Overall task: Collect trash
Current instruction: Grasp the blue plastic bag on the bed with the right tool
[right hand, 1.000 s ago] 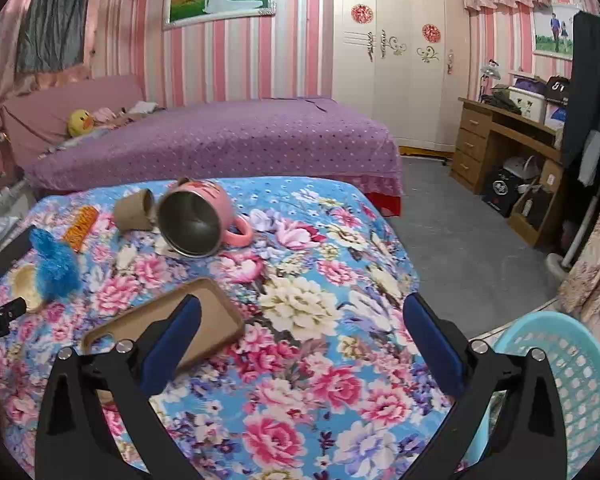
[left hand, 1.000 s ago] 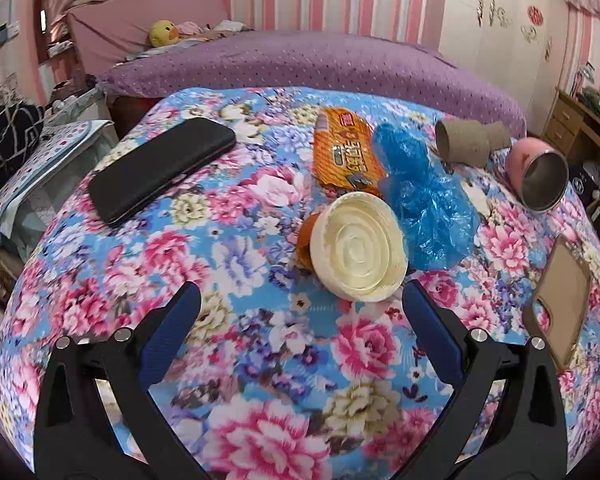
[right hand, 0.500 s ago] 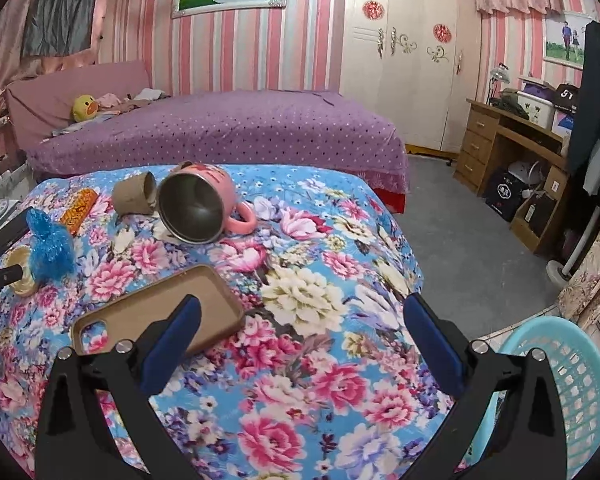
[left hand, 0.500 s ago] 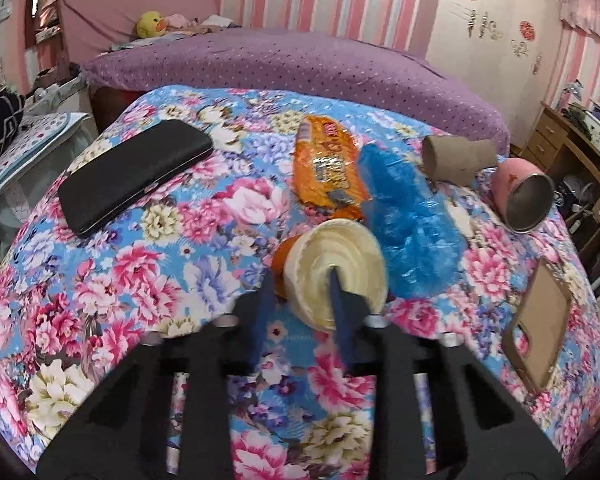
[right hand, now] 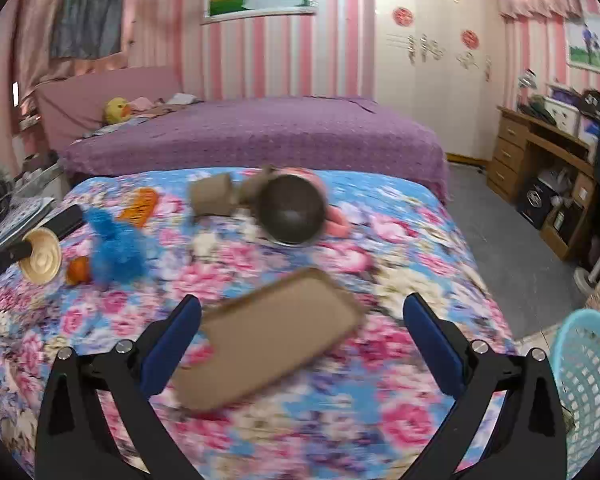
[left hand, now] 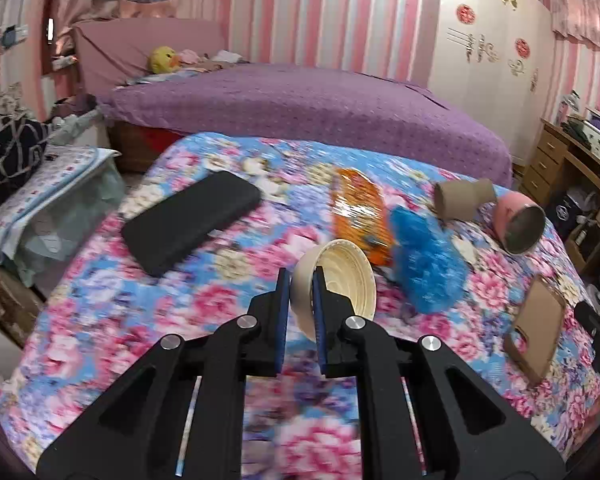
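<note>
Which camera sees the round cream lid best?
The left wrist view: the cream lid sits close and large, its rim pinched in the left gripper. The right wrist view shows it small at the far left edge, with only its ridged face visible.

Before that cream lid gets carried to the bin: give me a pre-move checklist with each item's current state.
1. Left gripper pinching the cream lid by its rim: ok.
2. Lid clear of the floral cloth: ok, seen lifted in the right wrist view.
3. Grip secure enough to carry: cannot tell.
4. Right gripper open and holding nothing: ok.
5. Blue basket in sight: ok, beside the table.
6. Room inside the basket: cannot tell.
</note>
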`<state>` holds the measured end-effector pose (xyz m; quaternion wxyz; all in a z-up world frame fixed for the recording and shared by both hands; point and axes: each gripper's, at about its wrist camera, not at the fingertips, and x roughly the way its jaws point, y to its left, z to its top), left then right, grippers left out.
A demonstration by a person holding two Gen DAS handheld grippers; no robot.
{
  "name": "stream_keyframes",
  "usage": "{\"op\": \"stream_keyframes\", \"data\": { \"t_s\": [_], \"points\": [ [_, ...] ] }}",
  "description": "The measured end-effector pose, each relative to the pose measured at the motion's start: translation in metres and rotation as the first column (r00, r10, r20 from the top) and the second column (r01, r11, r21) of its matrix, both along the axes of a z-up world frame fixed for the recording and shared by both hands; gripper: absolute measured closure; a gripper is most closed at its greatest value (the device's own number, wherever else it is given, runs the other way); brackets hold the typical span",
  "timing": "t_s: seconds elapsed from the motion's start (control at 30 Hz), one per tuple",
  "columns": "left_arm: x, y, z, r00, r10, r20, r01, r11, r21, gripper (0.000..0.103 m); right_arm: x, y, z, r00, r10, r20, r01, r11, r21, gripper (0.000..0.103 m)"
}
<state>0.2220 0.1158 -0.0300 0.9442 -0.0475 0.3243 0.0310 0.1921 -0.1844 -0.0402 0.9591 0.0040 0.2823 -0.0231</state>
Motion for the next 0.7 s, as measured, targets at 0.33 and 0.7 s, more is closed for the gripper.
{"op": "stream_keyframes", "data": {
  "t_s": [0.33,0.7],
  "points": [
    [-0.004,0.046,0.008,0.995,0.092,0.03,-0.093,0.994,0.053,0.093,0.027,0.08,0.002,0.996,0.089,-0.012,-0.089,0.996,-0.031,0.004],
    [-0.003,0.071,0.009,0.99,0.138,0.035,-0.14,0.99,0.033,0.093,0.082,0.143,-0.008,0.976,0.19,-0.104,-0.194,0.98,-0.033,0.015]
  ]
}}
